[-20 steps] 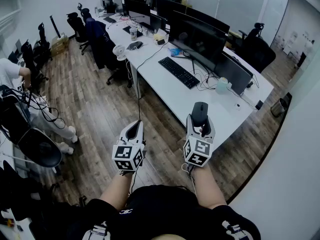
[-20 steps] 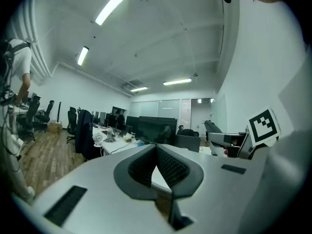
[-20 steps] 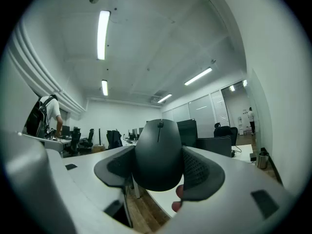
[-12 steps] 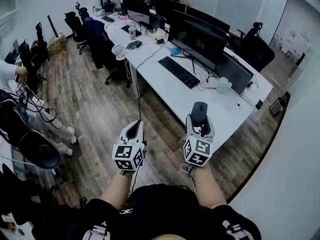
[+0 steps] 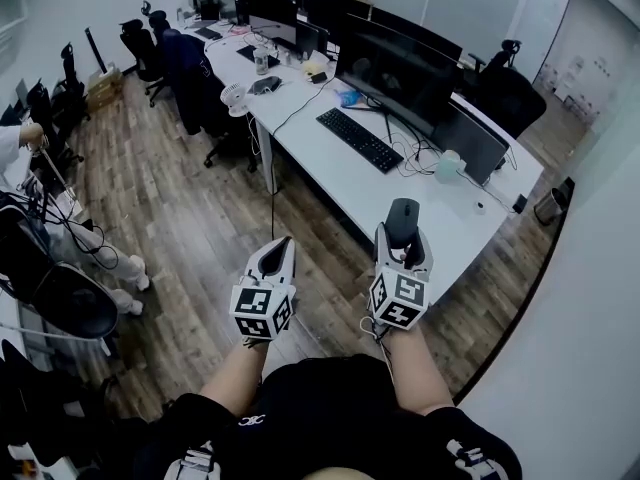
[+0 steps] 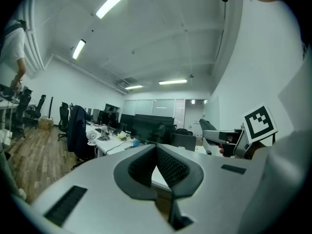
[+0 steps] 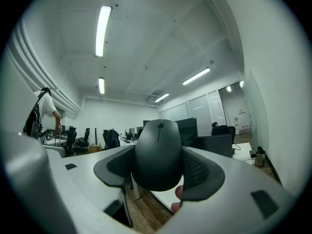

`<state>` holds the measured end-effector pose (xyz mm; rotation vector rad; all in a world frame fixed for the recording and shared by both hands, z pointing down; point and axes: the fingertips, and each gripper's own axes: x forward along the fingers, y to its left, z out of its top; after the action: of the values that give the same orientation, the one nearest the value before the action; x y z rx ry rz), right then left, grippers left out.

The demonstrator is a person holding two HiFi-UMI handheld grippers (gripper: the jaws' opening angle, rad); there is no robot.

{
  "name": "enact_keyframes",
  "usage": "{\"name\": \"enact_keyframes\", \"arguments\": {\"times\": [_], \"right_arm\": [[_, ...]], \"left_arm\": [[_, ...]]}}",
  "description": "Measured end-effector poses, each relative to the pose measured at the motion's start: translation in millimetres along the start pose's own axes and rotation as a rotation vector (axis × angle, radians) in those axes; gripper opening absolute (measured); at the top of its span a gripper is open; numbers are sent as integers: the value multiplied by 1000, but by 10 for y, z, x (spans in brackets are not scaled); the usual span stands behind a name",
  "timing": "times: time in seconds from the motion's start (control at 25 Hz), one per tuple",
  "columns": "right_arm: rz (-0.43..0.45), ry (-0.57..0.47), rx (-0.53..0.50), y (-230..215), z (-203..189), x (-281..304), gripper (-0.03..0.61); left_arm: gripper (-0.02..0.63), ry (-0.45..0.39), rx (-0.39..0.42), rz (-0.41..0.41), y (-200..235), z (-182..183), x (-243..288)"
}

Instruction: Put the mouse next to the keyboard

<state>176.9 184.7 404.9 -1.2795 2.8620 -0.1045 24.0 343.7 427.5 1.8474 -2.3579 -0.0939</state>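
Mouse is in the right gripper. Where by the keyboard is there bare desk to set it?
Widest bare patch: white desk between the near end of the keyboard, the cable tangle and the front edge. A narrower strip runs along the keyboard's front side. Crowded: behind that end, by the monitor, with cables and a pale green object.

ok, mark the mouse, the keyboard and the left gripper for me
mouse (image 7: 158, 154), right gripper view, middle of its black top shell.
keyboard (image 5: 359, 141), head view, middle of the key field.
left gripper (image 6: 156, 150), left gripper view, where its closed fingertips meet.
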Motion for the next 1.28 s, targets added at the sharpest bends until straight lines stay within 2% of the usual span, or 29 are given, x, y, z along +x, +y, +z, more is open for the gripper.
{"name": "enact_keyframes", "arguments": {"times": [0.32,0.72,0.92,1.28], "right_arm": [[-31,13,7,73,-95,100,310],[-72,18,40,-64,-276,601,310],[-96,28,45,-176,-336,1034,310],[-133,39,81,-550,-335,2223,310]], "left_arm": [[17,13,-16,-21,185,-60,72],[17,19,9,-16,475,-52,460],[17,34,13,-26,669,-42,895],[17,55,40,-45,992,116,2093]]}}
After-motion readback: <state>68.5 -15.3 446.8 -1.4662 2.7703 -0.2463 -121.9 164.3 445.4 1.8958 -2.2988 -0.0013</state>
